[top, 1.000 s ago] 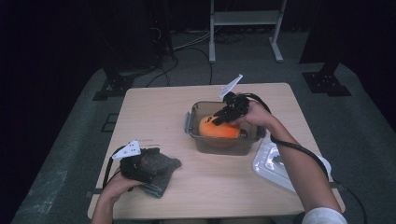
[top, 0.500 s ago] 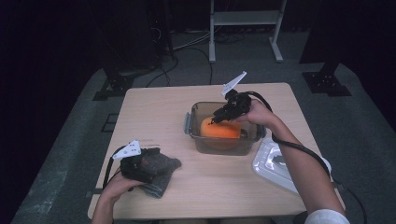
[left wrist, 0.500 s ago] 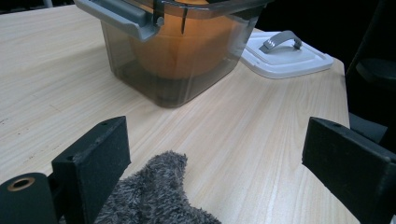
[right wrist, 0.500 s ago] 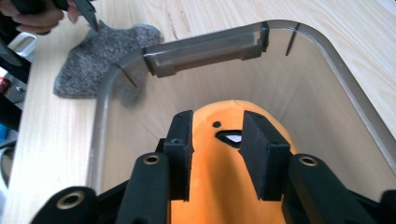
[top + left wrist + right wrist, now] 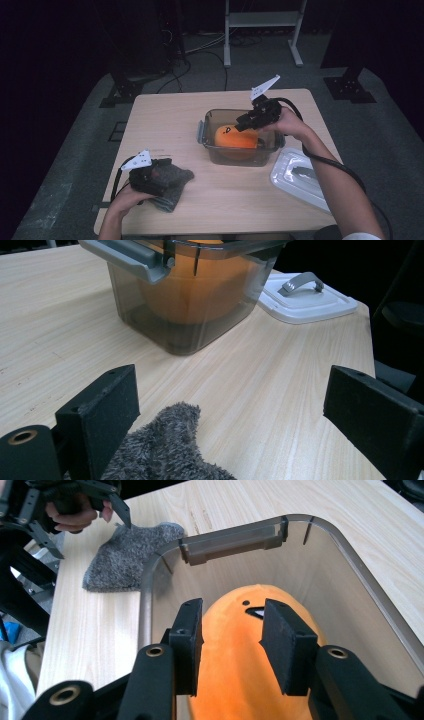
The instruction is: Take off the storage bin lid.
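High view: the clear container (image 5: 241,145) sits on the wooden table (image 5: 170,125), right of the table's middle, and serves as the landmark for everything else. Inside the container lies an orange plush toy (image 5: 236,137) with a small dark face mark on its upper end. The right gripper (image 5: 243,122) hangs just above the container's far rim, tilted down towards the toy. In the right gripper view its two black jaws stand partly apart over the toy (image 5: 250,670), one on each side of the plush's upper body, with a gap between each pad and the orange fabric as far as can be seen; the jaws have just been opening, and the toy lies below and between them, not clamped. The container's grey handle (image 5: 230,542) shows at the rim beyond the toy.

To the right of the container, close beside it at the table's edge, lies a white lid (image 5: 300,175) with a grey grip. Well apart from the container, towards the near left corner, a grey fuzzy cloth (image 5: 172,180) lies flat on the wood. The left gripper (image 5: 150,172) rests on that cloth; in the left gripper view its jaws stand wide apart, with the cloth (image 5: 165,450) lying loosely between them and nothing pinched, pointing across the table at the container (image 5: 190,295)
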Demonstrator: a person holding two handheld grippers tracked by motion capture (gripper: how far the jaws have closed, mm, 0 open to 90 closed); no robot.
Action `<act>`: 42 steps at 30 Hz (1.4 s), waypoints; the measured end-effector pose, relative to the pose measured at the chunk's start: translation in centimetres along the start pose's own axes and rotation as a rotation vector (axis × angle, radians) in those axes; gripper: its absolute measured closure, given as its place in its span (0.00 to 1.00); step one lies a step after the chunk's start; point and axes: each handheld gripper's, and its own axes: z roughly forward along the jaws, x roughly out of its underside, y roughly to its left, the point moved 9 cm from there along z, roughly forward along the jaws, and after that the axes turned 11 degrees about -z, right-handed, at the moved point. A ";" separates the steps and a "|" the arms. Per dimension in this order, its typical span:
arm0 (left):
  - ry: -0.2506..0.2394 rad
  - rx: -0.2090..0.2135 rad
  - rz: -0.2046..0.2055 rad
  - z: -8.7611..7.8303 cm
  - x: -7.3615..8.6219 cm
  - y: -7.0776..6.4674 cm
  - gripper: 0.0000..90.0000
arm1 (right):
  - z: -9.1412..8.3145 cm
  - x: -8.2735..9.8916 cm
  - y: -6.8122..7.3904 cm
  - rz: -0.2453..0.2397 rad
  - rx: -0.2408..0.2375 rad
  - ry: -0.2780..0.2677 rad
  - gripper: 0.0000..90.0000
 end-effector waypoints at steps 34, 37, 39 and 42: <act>0.005 -0.005 -0.003 0.2 0.2 0.1 0.08 | -9.8 6.3 2.8 0.088 0.107 -0.134 0.50; 0.008 -0.006 -0.006 0.2 0.2 0.1 0.08 | -10.3 7.1 3.0 0.103 0.113 -0.142 0.49; 0.009 -0.006 -0.006 0.2 0.3 0.1 0.08 | -10.6 7.7 3.2 0.111 0.118 -0.144 0.48; 0.010 -0.004 -0.005 0.3 0.3 0.0 0.08 | -10.9 8.5 3.4 0.118 0.125 -0.154 0.47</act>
